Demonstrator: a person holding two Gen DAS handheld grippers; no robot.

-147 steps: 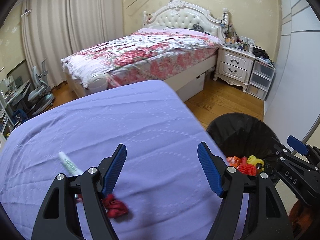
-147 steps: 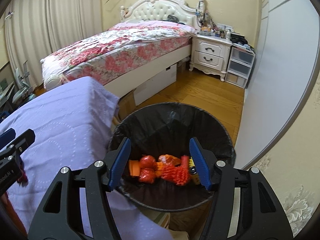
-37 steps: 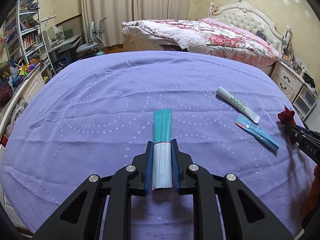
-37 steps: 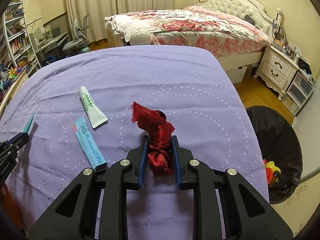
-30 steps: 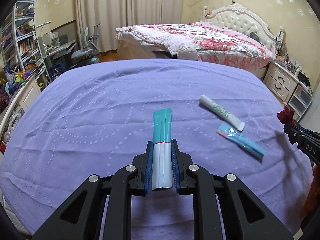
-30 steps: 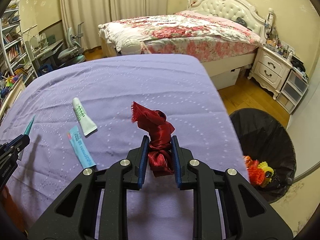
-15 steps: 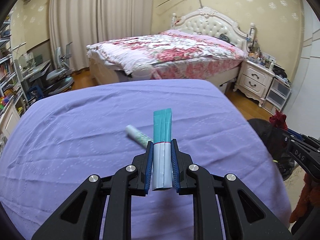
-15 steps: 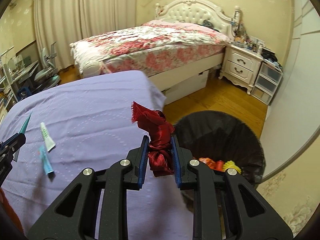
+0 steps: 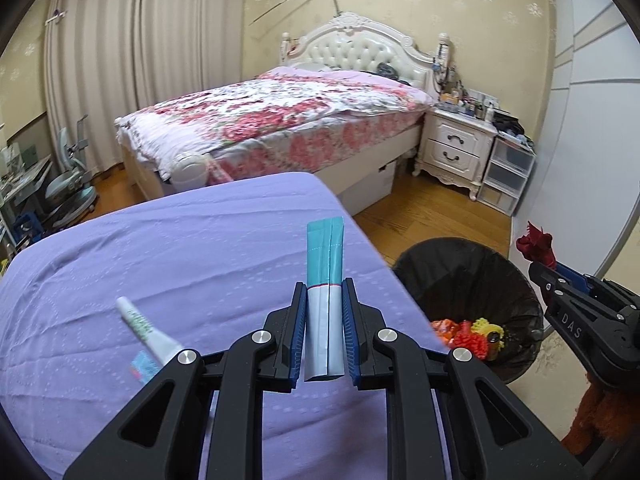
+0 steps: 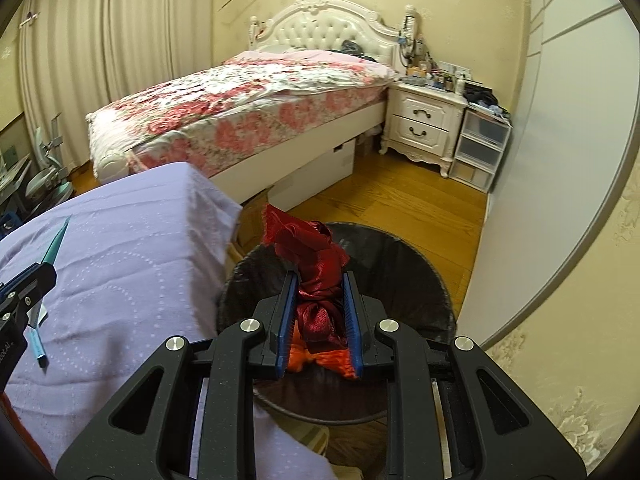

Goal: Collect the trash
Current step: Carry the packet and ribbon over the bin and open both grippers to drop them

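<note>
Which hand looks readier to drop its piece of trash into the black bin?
Right. The right gripper holds the red cloth over the bin, while the left gripper's sachet is over the purple cover.

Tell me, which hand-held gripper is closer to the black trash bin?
Right. The right hand-held gripper, clamping a red cloth, hangs over the trash bin; the left hand-held gripper is over the purple bedspread beside it.
</note>
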